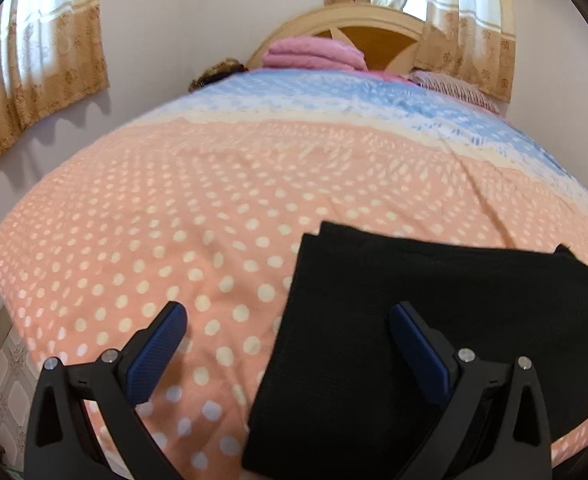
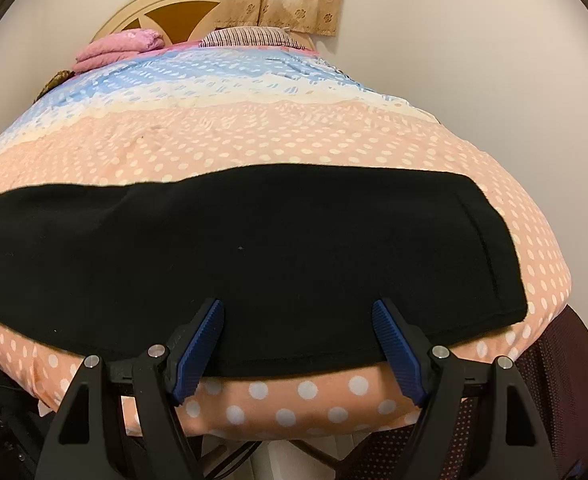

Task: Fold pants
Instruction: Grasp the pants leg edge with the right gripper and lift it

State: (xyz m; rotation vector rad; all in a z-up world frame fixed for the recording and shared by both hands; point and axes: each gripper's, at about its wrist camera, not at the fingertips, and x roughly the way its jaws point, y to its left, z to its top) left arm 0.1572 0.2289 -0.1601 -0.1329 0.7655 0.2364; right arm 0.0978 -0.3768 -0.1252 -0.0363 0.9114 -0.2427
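The black pants (image 2: 254,256) lie flat along the near edge of the bed, folded lengthwise into a long band. In the left wrist view the pants (image 1: 433,320) show their left end, lower right in frame. My left gripper (image 1: 288,316) is open above that left edge, one finger over the bedspread, the other over the cloth. My right gripper (image 2: 297,312) is open at the near hem of the pants, both fingers hovering over the fabric. Neither holds anything.
The bed has a peach polka-dot and blue bedspread (image 1: 154,220). A folded pink blanket (image 1: 313,54) and a striped pillow (image 2: 250,36) lie by the wooden headboard (image 1: 369,24). Curtains (image 1: 42,52) hang on the walls. A dark dotted cloth (image 2: 557,380) hangs below the bed's right corner.
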